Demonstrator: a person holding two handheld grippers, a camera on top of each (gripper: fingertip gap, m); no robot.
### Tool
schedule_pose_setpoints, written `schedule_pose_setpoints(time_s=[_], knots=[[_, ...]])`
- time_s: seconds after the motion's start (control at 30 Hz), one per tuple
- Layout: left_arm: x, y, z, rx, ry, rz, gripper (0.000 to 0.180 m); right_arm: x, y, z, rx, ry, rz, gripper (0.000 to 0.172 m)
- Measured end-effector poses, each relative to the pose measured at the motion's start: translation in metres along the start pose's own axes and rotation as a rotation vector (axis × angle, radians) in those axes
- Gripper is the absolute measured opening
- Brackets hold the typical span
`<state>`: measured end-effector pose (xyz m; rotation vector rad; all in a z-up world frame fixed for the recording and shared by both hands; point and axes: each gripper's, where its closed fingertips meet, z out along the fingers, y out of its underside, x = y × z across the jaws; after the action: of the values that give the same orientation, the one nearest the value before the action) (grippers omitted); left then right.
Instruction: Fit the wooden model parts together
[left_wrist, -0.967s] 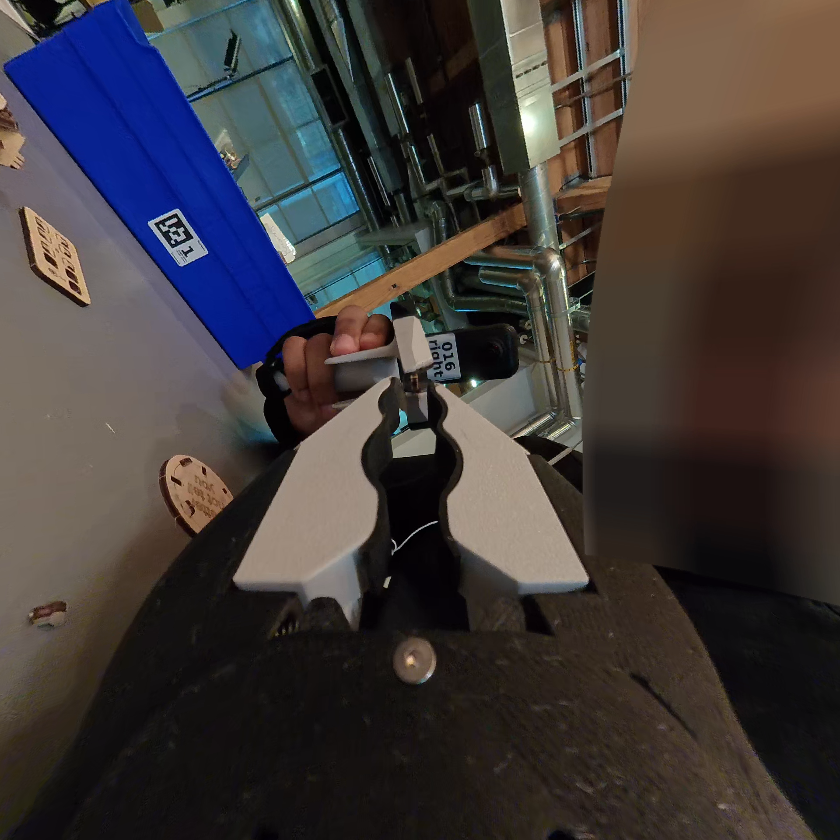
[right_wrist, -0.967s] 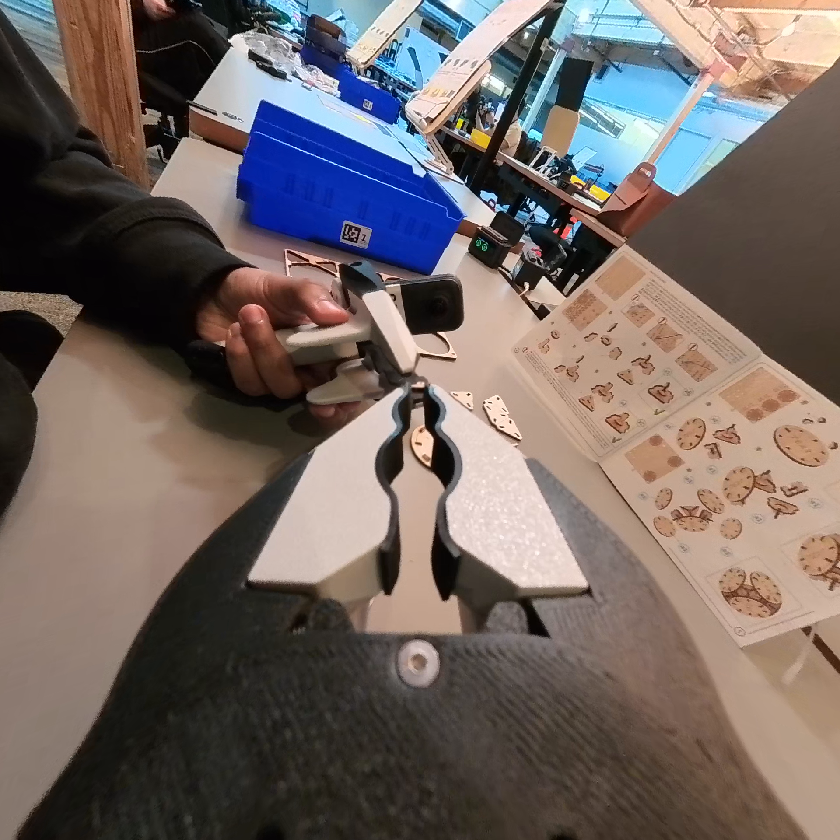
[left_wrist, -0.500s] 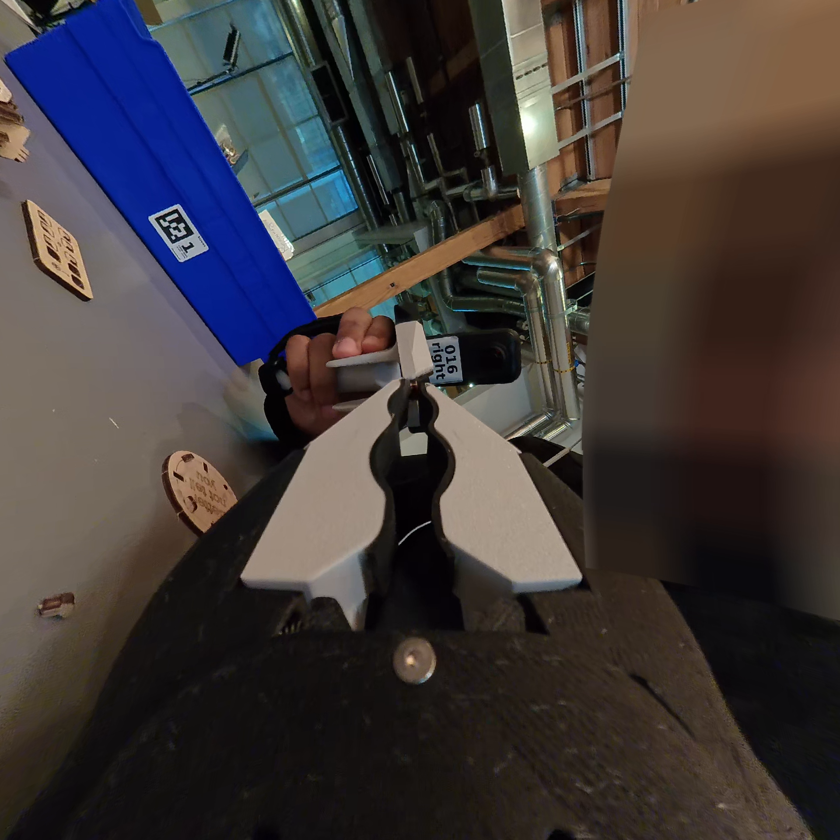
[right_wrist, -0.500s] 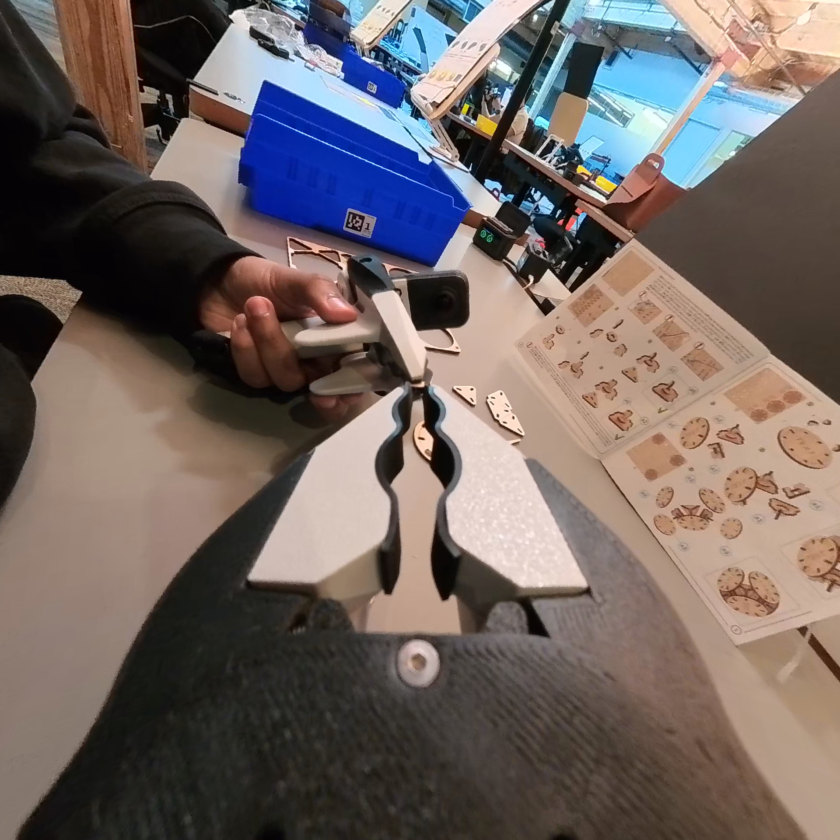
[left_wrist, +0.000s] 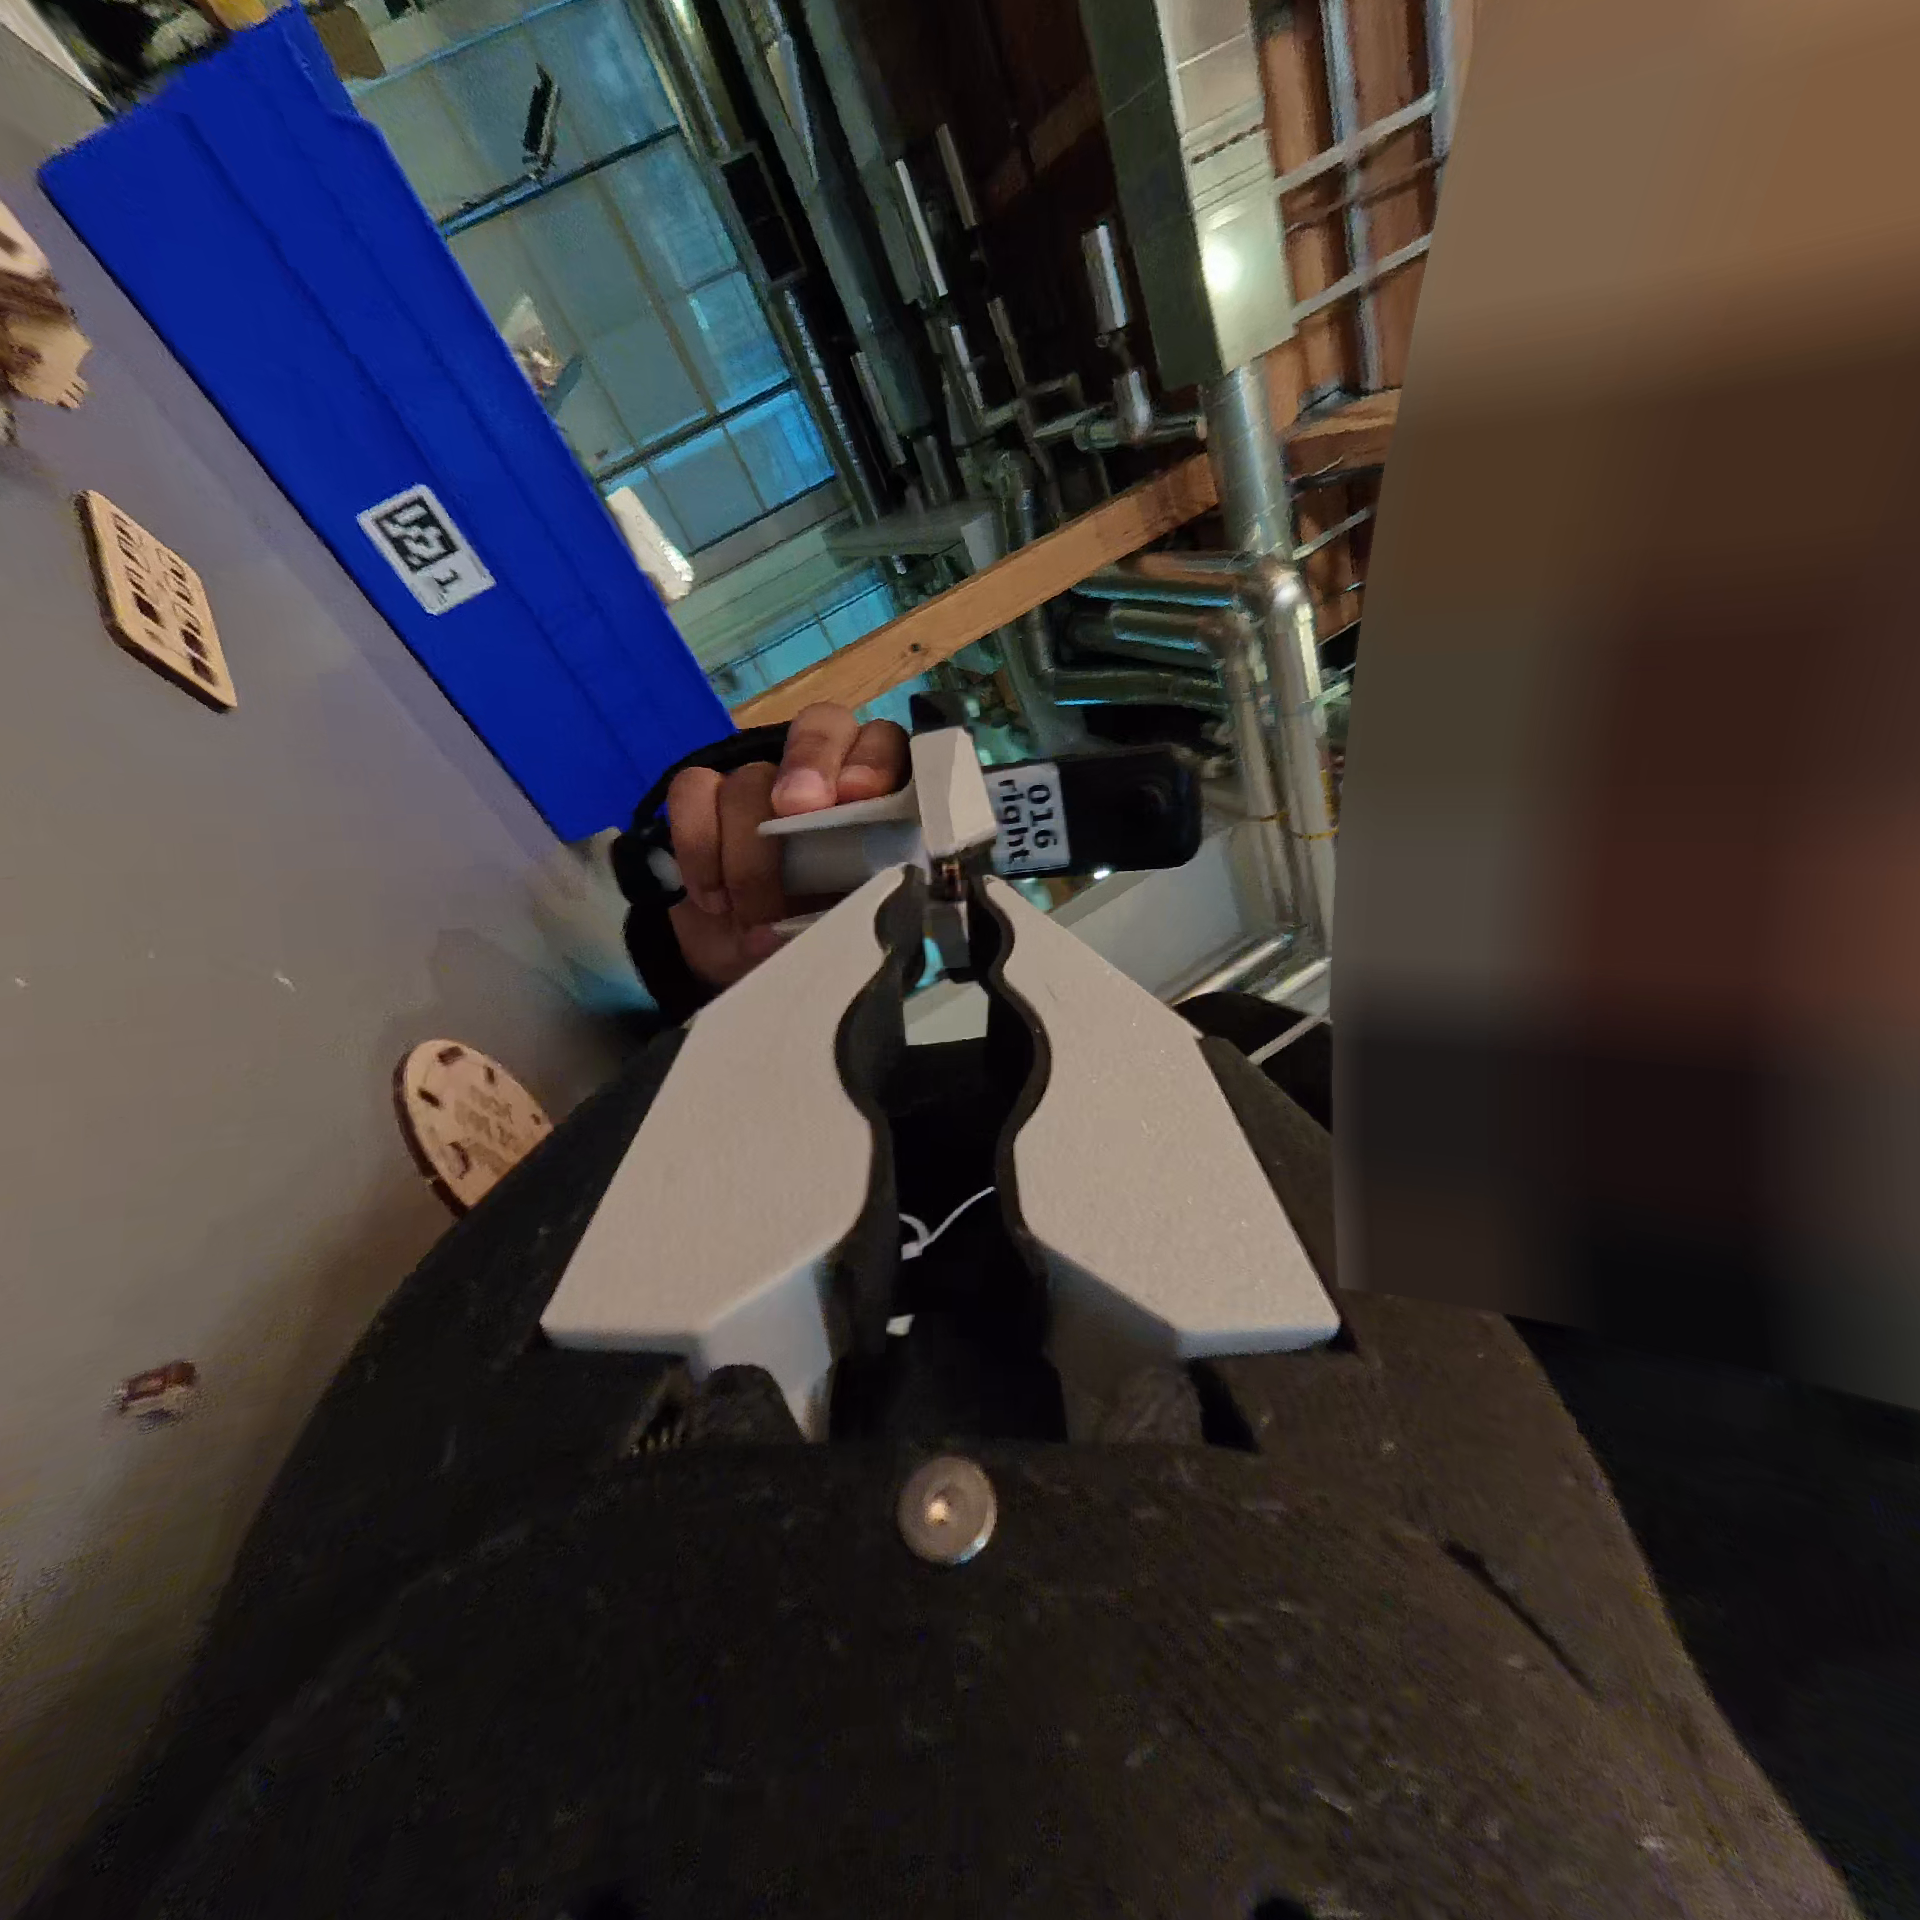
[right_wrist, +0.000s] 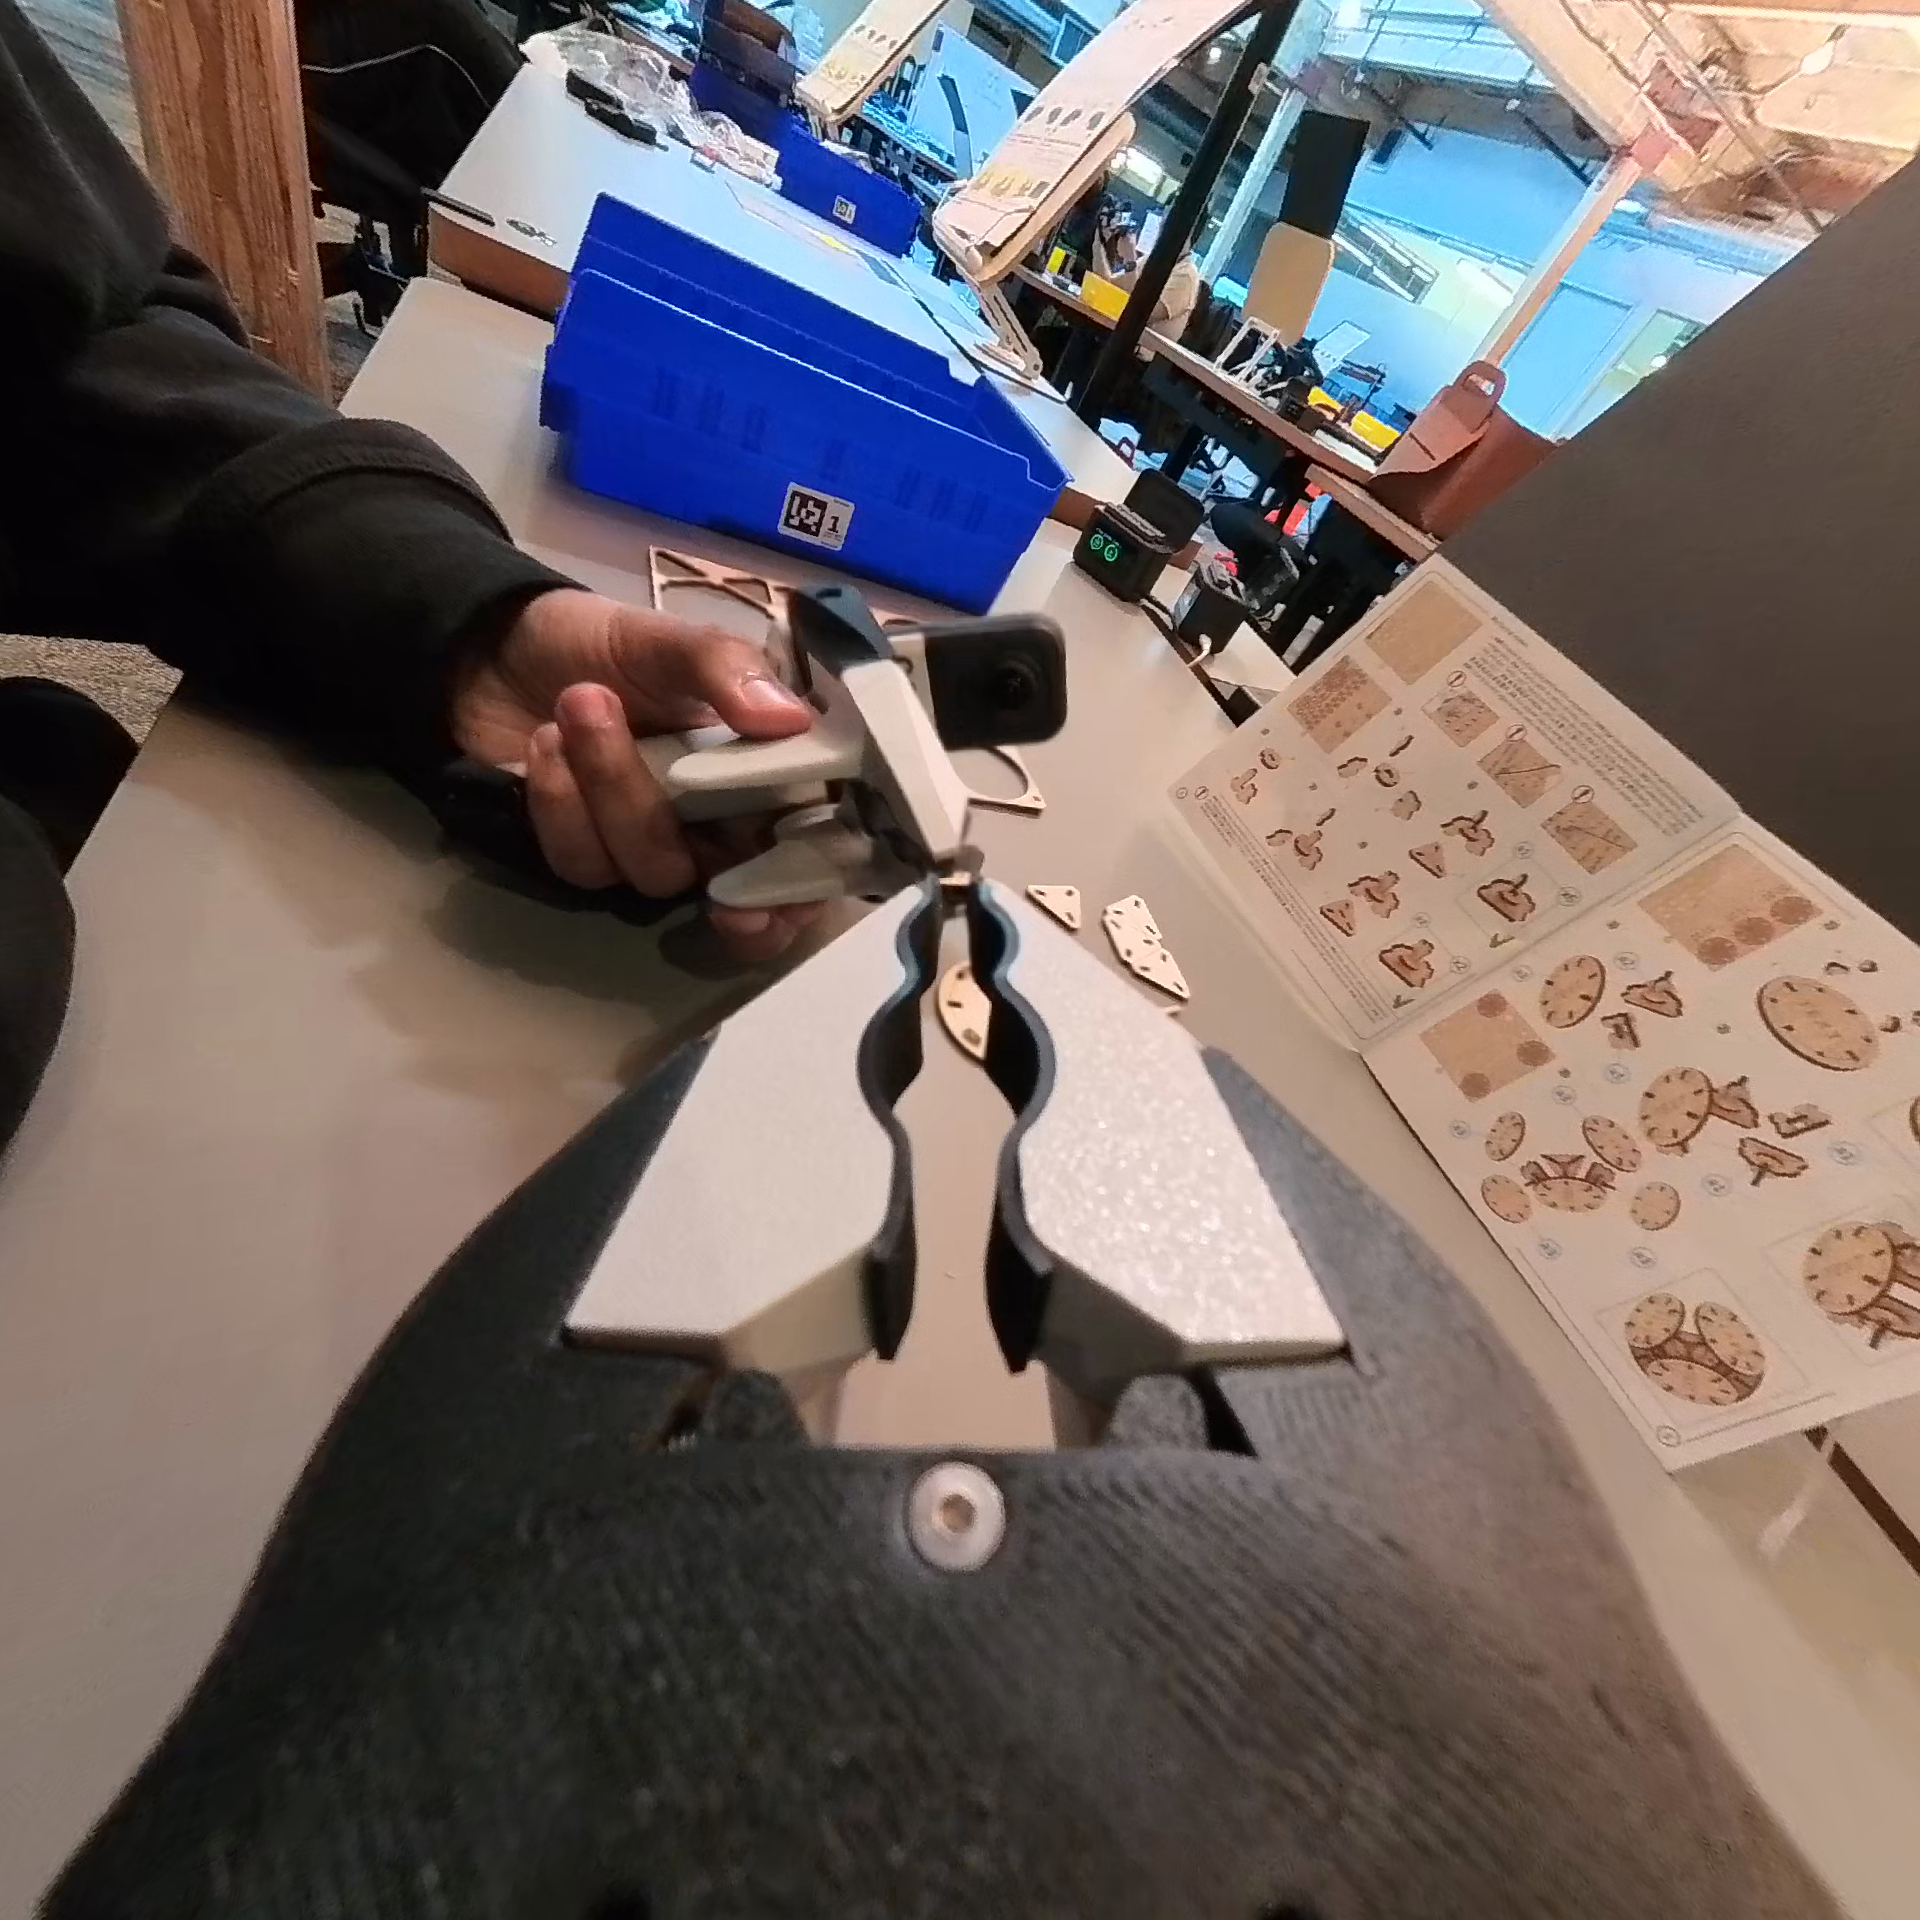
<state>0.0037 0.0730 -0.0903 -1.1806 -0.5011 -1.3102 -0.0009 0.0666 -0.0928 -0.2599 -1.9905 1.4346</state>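
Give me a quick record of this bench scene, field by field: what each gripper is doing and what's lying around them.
Right gripper: closed on a small tan wooden piece
Left gripper: tips meet the right gripper's at that piece; its grip is unclear
Grey table: round wooden disc, triangular wooden plates, open illustrated instruction sheet
Behind: blue plastic bin

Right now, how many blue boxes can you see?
2. One big blue box sits on the near table, past the two grippers. A second blue box sits on the next table farther back. More could be hidden out of view.
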Motion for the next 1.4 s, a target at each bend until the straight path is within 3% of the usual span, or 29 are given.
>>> schedule_pose_setpoints(time_s=[0.03, 0.2, 0.3, 0.4, 0.53, 0.73, 1.0, 1.4], knots=[[-0.002, 0.001, 0.0, -0.013, -0.035, 0.044, 0.007, 0.004, 0.001, -0.002, -0.004, 0.015, 0.001, 0.003], [-0.029, 0.013, -0.001, -0.174, -0.347, 0.367, 0.009, 0.031, 0.022, -0.022, -0.079, 0.106, 0.077, 0.003], [-0.051, 0.025, -0.004, -0.322, -0.546, 0.569, 0.008, 0.021, 0.045, -0.032, -0.191, 0.033, 0.224, 0.004], [-0.059, 0.044, 0.002, -0.451, -0.603, 0.646, 0.01, -0.009, 0.064, -0.038, -0.359, -0.084, 0.26, 0.004], [-0.071, 0.056, 0.003, -0.555, -0.68, 0.701, 0.025, -0.033, 0.08, -0.042, -0.574, -0.175, 0.255, 0.004], [-0.081, 0.063, 0.0, -0.632, -0.76, 0.751, 0.027, -0.048, 0.107, -0.039, -0.81, -0.262, 0.335, 0.003], [-0.094, 0.066, -0.01, -0.674, -0.822, 0.654, 0.0, -0.054, 0.106, -0.042, -0.966, -0.296, 0.423, 0.003], [-0.1, 0.072, -0.012, -0.729, -0.85, 0.651, 0.0, -0.056, 0.111, -0.045, -1.08, -0.326, 0.469, 0.003]])
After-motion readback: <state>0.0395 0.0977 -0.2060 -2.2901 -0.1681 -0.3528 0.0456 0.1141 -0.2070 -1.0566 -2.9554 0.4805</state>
